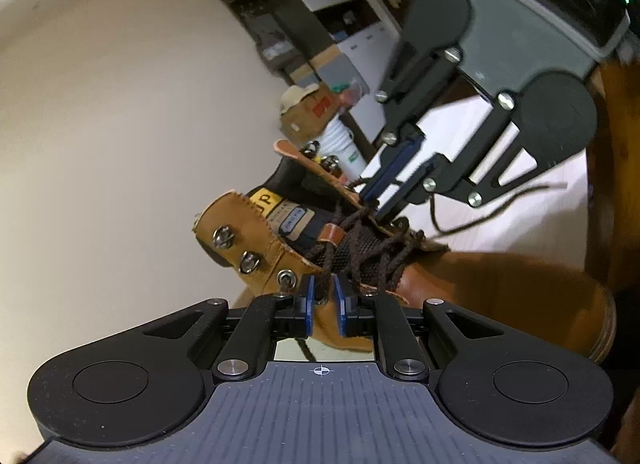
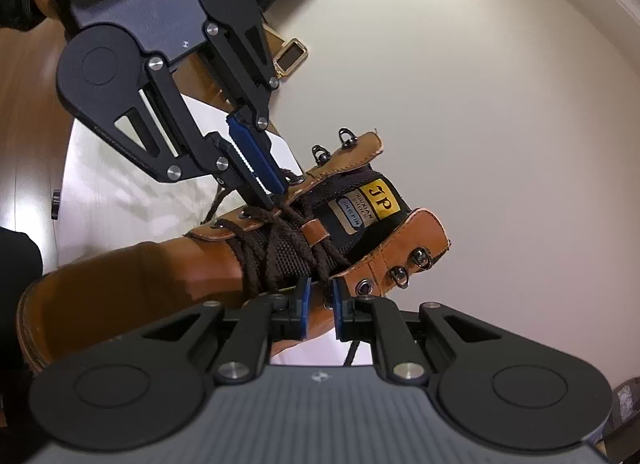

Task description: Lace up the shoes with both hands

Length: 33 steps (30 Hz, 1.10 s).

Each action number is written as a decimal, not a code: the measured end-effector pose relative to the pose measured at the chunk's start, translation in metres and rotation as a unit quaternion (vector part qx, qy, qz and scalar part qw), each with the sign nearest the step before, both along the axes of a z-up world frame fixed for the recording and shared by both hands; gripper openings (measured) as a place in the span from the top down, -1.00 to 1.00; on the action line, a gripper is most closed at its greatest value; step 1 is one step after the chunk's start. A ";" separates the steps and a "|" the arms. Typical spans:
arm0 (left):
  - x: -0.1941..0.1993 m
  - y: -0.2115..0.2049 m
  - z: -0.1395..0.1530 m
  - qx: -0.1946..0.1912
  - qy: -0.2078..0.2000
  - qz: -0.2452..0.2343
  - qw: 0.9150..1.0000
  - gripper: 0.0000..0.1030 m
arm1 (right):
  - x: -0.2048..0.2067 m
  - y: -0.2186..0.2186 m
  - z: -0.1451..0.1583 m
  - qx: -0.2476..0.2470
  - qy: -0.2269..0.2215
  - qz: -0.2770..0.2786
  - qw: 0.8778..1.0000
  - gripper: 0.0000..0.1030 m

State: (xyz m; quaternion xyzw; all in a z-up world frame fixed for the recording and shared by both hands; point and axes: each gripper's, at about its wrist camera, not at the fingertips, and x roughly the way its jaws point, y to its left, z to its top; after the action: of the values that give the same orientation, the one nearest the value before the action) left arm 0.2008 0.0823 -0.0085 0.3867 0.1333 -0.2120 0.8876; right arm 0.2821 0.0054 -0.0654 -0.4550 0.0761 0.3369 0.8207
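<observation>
A tan leather boot [image 1: 460, 284] with a black tongue and a yellow JP label lies between my two grippers; it also shows in the right wrist view [image 2: 152, 276]. Dark brown laces [image 1: 360, 248] cross over its tongue. My left gripper [image 1: 325, 290] is narrowly open around a lace strand at the boot's near eyelet flap. My right gripper [image 2: 319, 292] is narrowly open around a lace strand at the opposite flap. Each gripper shows in the other's view, the right one [image 1: 376, 204] and the left one [image 2: 276, 194], tips at the laces.
The boot rests on a white sheet [image 1: 500, 136] on a brown wooden table [image 2: 24, 96]. Shelves, cardboard boxes and a white bucket [image 1: 344, 140] stand behind. A lace end [image 1: 520, 192] trails over the sheet. A small gold-framed object [image 2: 291, 56] lies on the table.
</observation>
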 end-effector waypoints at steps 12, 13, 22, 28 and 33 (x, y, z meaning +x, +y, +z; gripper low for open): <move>-0.004 -0.005 0.008 -0.056 0.031 -0.002 0.998 0.97 | -0.015 0.007 0.009 0.033 0.027 0.002 0.999 0.96; -0.007 -0.006 0.009 -0.064 0.033 -0.009 0.997 0.97 | -0.023 0.009 0.010 0.033 0.024 0.010 0.999 0.96; -0.020 0.022 0.014 -0.120 0.021 0.020 0.992 0.85 | -0.031 -0.005 0.009 0.061 0.032 0.001 0.998 0.80; -0.005 0.037 0.011 -0.136 0.022 0.060 0.989 0.69 | -0.004 -0.026 0.012 0.097 0.039 -0.078 0.991 0.72; 0.007 0.038 0.007 -0.139 0.030 0.065 0.988 0.64 | 0.017 -0.025 0.006 0.096 0.058 -0.082 0.990 0.64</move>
State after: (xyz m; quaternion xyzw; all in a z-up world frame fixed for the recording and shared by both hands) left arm 0.2083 0.1206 -0.0017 0.2431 0.1539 -0.1819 0.9403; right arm 0.2994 -0.0201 -0.0589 -0.3460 0.1281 0.3003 0.8796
